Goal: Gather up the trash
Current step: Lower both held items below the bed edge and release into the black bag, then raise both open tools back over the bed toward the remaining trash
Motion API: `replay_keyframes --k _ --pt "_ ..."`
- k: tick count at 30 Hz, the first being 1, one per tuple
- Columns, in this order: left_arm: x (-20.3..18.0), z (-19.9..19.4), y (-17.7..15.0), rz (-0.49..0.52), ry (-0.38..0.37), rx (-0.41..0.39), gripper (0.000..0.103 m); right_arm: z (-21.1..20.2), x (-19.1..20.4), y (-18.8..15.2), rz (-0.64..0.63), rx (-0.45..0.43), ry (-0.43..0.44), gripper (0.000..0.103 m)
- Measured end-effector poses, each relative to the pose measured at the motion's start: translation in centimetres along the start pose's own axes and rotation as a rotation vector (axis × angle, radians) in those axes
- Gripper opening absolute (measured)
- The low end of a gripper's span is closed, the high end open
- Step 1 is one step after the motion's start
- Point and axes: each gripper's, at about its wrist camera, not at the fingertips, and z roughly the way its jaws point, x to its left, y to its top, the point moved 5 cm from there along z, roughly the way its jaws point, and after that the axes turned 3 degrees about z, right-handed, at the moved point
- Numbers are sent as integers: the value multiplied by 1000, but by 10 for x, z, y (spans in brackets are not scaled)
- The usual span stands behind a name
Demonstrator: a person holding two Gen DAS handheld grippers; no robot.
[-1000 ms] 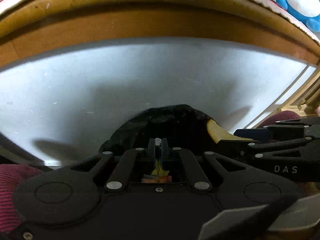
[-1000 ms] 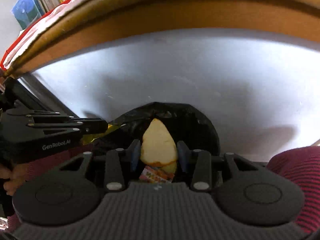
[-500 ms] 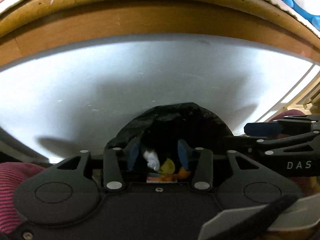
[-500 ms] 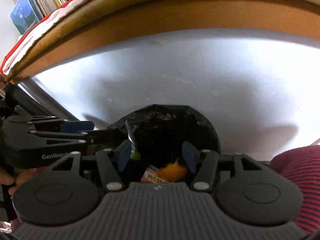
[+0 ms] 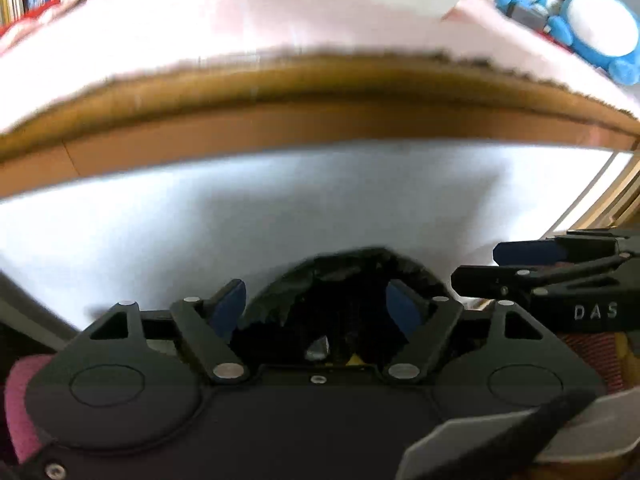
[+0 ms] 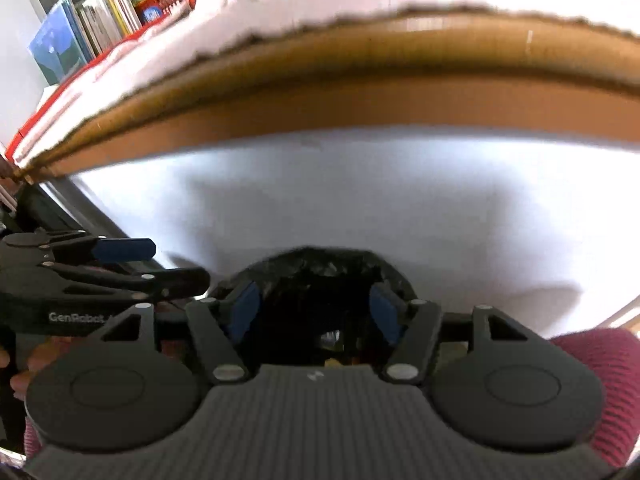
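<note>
A black trash bag [image 5: 344, 276] gapes open on the pale floor below the table edge, straight ahead in both wrist views [image 6: 316, 272]. Scraps of silver and yellow trash [image 5: 320, 350] lie deep inside it. My left gripper [image 5: 316, 306] hangs over the bag's mouth, open, with nothing between its blue pads. My right gripper [image 6: 316, 308] hovers over the same opening, also open and empty. Each gripper shows from the side in the other's view, the right gripper [image 5: 552, 272] at the right and the left gripper [image 6: 100, 268] at the left.
A wooden table edge [image 5: 320, 92] with a pale pink cloth [image 5: 280, 28] spans the top. Books [image 6: 92, 24] stand at the far left, a blue and white plush toy [image 5: 592, 24] at the far right. Maroon sleeves [image 6: 600, 380] flank the grippers.
One second ago the left gripper was shut on a scrap and the right held a pale wedge. Both opened, the pieces fell into the bag, and both grippers have risen, showing the tabletop.
</note>
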Motion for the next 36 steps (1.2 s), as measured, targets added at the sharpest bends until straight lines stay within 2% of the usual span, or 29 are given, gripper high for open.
replay_keyframes --k 5,7,10,14,20,25,27,28,29,30,32,36 --pt "1 -39 24 40 -19 -119 79 -29 6 23 -28 -102 2 75" --pt "4 -55 35 32 -15 -191 80 -43 9 33 -31 -169 -5 75" --pt "8 -82 55 11 -18 -310 87 -60 14 47 -32 -254 3 75" --pt "15 -100 83 9 -17 -375 88 -78 18 74 -65 -348 1 75" --pt "33 -99 126 -15 32 -452 88 -87 18 120 -103 -444 -34 75" --pt "59 -74 167 -63 67 -460 86 -80 10 156 -112 -476 -66 77" --pt "68 -60 180 -79 81 -450 82 -74 6 172 -110 -483 -80 82" --pt "72 -50 188 -78 88 -436 82 -70 4 181 -111 -491 -97 88" --pt "75 -39 194 -65 88 -409 82 -66 2 189 -118 -498 -118 90" --pt "80 -25 200 -64 110 -373 76 -62 1 195 -132 -500 -137 90" --pt "88 -6 209 -76 171 -342 73 -52 1 211 -158 -499 -169 90" --pt "94 15 223 -95 194 -350 74 -28 -2 244 -152 -474 -177 91"
